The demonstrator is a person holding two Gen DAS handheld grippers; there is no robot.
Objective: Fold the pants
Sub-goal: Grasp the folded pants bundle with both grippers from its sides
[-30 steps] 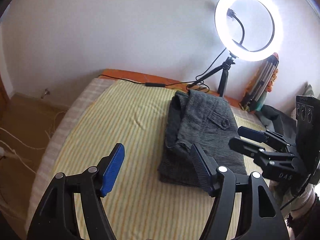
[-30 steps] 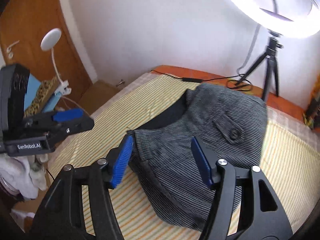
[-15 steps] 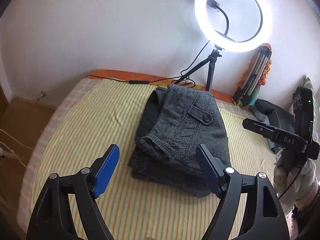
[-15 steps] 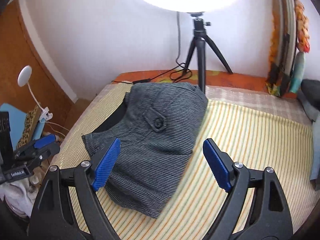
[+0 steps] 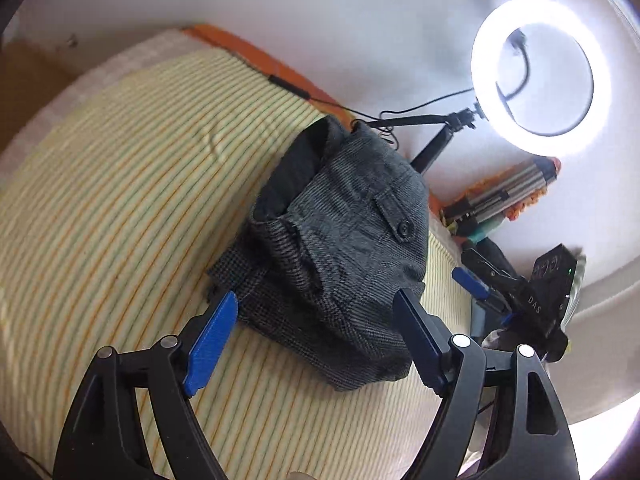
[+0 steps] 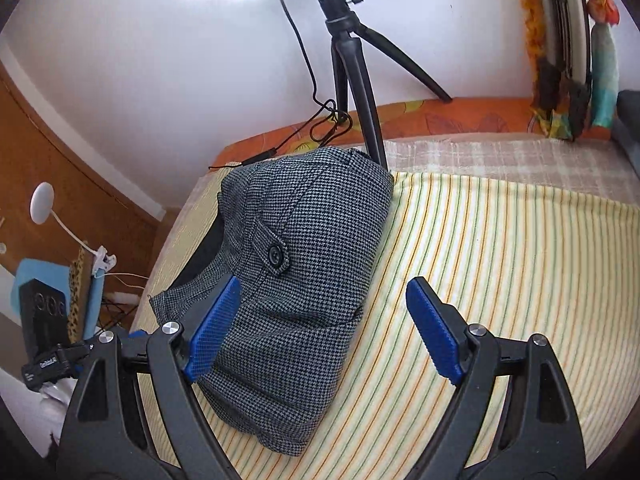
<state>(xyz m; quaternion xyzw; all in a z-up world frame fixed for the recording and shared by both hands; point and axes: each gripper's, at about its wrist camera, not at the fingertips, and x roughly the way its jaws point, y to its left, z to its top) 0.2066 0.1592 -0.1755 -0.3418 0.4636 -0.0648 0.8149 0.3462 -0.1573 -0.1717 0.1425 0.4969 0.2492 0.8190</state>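
Grey checked pants (image 5: 344,248) lie folded into a compact stack on the yellow striped cloth (image 5: 120,208), button flap on top. They also show in the right wrist view (image 6: 296,272). My left gripper (image 5: 316,340) is open and empty, held above the near edge of the stack. My right gripper (image 6: 324,328) is open and empty, over the stack's near right edge. The right gripper also shows at the right of the left wrist view (image 5: 472,276), off the cloth's edge. The left gripper body appears at the lower left of the right wrist view (image 6: 56,360).
A lit ring light (image 5: 540,76) on a black tripod (image 6: 352,80) stands at the far edge behind the pants, its cable (image 6: 312,128) trailing on the orange border. A wooden door (image 6: 60,168) and a white clip lamp (image 6: 42,208) are at left. Rolled items (image 5: 508,192) lean by the wall.
Both grippers have drawn back from the pants and tilted; the left view has rolled. The right gripper has shifted right, away from the stack. The pants stay folded and still.
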